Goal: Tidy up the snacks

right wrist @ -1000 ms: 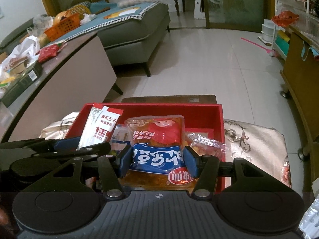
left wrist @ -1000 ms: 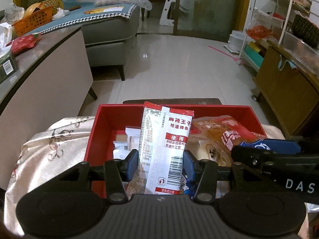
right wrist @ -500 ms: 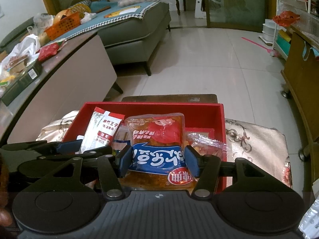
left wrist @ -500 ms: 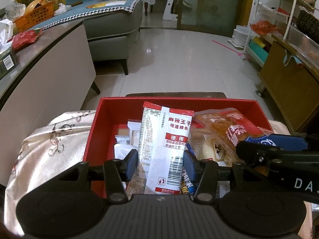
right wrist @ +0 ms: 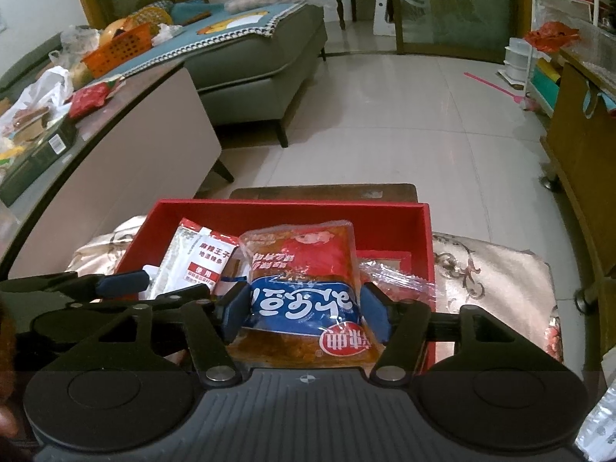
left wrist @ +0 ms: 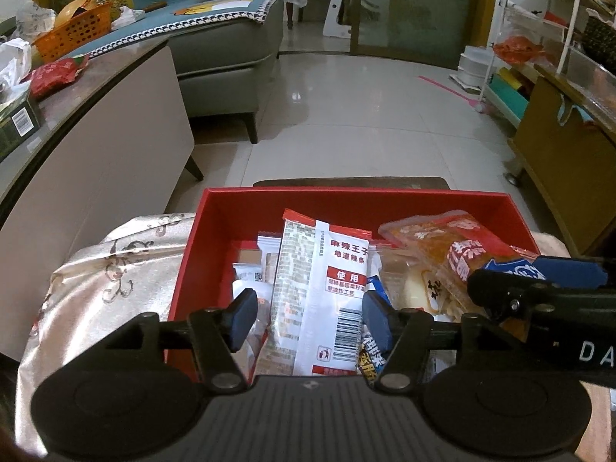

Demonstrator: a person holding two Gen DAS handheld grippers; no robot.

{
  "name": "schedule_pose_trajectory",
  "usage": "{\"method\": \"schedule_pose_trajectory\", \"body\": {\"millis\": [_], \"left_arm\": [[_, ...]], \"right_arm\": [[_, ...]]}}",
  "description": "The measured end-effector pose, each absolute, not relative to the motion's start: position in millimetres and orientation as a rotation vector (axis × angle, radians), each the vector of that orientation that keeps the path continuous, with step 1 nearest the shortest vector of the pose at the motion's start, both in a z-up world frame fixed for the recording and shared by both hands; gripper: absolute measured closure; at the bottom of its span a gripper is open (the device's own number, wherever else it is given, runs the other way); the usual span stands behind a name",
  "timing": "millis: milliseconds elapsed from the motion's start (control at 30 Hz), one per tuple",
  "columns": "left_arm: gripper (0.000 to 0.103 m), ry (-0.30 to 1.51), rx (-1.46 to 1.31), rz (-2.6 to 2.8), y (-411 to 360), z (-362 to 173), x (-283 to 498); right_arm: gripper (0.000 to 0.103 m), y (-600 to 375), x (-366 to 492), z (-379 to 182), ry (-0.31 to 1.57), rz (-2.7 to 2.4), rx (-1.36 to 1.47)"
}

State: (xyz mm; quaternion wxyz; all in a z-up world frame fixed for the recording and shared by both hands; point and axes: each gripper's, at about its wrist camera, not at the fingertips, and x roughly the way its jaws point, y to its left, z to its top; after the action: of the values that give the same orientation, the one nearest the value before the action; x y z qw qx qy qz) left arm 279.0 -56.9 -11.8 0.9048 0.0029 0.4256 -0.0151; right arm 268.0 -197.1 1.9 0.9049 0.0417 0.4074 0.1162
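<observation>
The white snack packet (left wrist: 319, 296) with red trim and a barcode stands upright in the red box (left wrist: 346, 202), between the blue pads of the left gripper (left wrist: 306, 319). Those jaws have just been opening; a clear gap shows on the left side of the packet, and the right pad sits just beside its edge, so it is not pinched. The orange-and-blue snack bag (right wrist: 308, 292), clear plastic with a red figure printed on it, stands in the same box between the pads of the right gripper (right wrist: 304, 312). Its jaws have also just been opening and stand just beside the bag's sides; whether they touch cannot be told. More wrapped snacks lie in the box, which rests on a pale embroidered cloth (left wrist: 100, 281).
</observation>
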Motion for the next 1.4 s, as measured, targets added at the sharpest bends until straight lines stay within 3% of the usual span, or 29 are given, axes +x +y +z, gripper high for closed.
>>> {"method": "schedule_pose_trajectory", "body": {"millis": [1033,1133,1400], "left_arm": [[0.043,0.839,-0.027,-0.041,-50,18,232],[0.036,0.834,-0.019,-0.048,-50,21,224],[0.034,0.815,-0.006,-0.052,-48,27,202]], "right_arm": [[0.023,-206,221,27,0.812,0.194,0.113],[0.023,-208,211,28,0.813,0.184,0.117],[0.022,-204,189,30,0.812,0.185,0.12]]}}
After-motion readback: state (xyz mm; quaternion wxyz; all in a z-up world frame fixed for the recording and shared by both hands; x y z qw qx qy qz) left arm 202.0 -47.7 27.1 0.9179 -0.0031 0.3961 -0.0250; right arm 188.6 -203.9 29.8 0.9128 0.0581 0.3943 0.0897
